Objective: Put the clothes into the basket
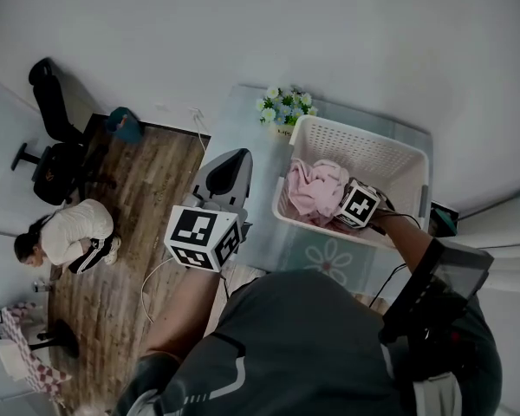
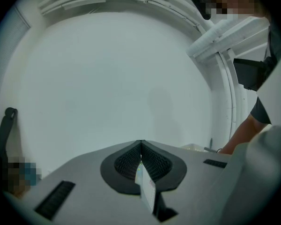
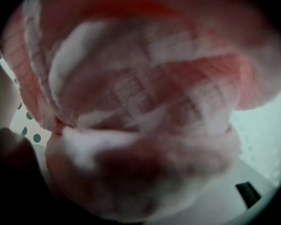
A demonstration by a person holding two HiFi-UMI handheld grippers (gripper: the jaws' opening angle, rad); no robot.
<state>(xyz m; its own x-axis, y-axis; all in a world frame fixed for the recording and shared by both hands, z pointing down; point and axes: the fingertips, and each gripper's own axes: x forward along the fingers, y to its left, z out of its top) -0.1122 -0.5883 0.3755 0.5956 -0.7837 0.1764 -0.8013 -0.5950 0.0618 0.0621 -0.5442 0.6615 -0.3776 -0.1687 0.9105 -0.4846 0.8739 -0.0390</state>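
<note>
A white slatted laundry basket (image 1: 364,137) stands on the pale table to the right. A pink garment (image 1: 316,189) lies bunched in its left half. My right gripper (image 1: 347,210) reaches down into the basket at the garment's right edge. In the right gripper view the pink fabric (image 3: 145,93) fills the picture and covers the fingers, bunched where the jaws are. The basket's perforated wall (image 3: 267,139) shows beside it. My left gripper (image 1: 228,170) is held away from the basket, to its left. Its jaws are shut, pads (image 2: 131,161) pressed together, facing a bare wall.
A pot of white flowers (image 1: 286,107) stands just behind the basket's left corner. On the wooden floor to the left a person (image 1: 69,232) crouches near an office chair (image 1: 56,146). A white cable (image 1: 169,267) runs across the floor. A checked cloth (image 1: 26,345) lies at bottom left.
</note>
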